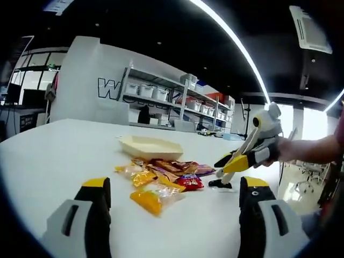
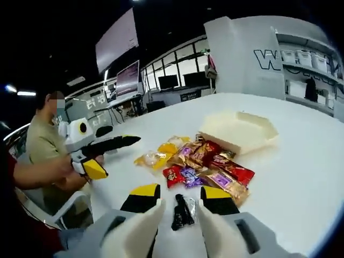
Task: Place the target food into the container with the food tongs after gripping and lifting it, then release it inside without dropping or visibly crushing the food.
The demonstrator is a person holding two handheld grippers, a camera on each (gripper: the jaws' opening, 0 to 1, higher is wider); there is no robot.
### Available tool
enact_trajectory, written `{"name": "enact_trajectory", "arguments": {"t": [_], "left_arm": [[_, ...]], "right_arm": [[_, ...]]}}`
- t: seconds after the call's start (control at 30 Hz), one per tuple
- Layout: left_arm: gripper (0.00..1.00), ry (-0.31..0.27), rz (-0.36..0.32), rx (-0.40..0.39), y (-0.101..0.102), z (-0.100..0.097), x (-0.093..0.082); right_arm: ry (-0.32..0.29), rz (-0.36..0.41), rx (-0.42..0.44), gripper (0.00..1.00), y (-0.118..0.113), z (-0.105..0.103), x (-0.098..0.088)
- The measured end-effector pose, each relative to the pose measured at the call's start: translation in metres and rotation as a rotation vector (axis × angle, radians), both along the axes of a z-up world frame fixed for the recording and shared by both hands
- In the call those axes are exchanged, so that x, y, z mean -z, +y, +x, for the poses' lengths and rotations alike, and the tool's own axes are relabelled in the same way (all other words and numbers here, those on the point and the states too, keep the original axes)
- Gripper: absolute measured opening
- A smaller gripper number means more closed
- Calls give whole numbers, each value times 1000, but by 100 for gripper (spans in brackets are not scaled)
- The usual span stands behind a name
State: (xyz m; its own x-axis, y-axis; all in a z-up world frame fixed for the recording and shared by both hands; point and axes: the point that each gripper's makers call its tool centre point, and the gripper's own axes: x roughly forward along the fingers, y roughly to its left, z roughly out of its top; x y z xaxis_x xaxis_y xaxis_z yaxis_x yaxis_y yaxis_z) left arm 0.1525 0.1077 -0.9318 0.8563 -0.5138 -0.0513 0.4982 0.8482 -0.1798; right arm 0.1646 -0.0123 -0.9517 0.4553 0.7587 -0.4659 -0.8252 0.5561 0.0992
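Note:
A pile of wrapped snacks (image 1: 161, 174) (image 2: 199, 161) lies on the white table, just in front of a cream tray-like container (image 1: 150, 146) (image 2: 239, 131). My left gripper (image 1: 176, 184) is open wide and low over the table, short of the pile, with nothing between its jaws; it enters the right gripper view (image 2: 121, 157) from the left. My right gripper (image 2: 180, 192) is shut on cream food tongs with black tips (image 2: 181, 210). Those tips hover close together just short of the pile. The right gripper (image 1: 226, 164) and the tongs' tip (image 1: 220, 184) sit at the pile's right side.
The white table (image 1: 54, 161) has open surface around the pile. A person (image 2: 45, 140) sits at its edge. Shelves with bins (image 1: 161, 91) and desks with monitors (image 2: 161, 83) stand behind it.

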Motion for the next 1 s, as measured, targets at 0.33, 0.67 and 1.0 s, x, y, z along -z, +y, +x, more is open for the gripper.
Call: {"name": "enact_trajectory", "arguments": {"t": [0.33,0.67,1.0], "left_arm": [[96,-2,-33,-14,1,0,-3],[95,-4,-32,-22,1,-1,-4],[94,-4,-14,-13,-5,-4,-2]], "right_arm": [[-101,-30,-21,18,2,-4,0],[-1,69,27,18,2,-4,-12],[-63,98,78,19,-18,0,-29]]}}
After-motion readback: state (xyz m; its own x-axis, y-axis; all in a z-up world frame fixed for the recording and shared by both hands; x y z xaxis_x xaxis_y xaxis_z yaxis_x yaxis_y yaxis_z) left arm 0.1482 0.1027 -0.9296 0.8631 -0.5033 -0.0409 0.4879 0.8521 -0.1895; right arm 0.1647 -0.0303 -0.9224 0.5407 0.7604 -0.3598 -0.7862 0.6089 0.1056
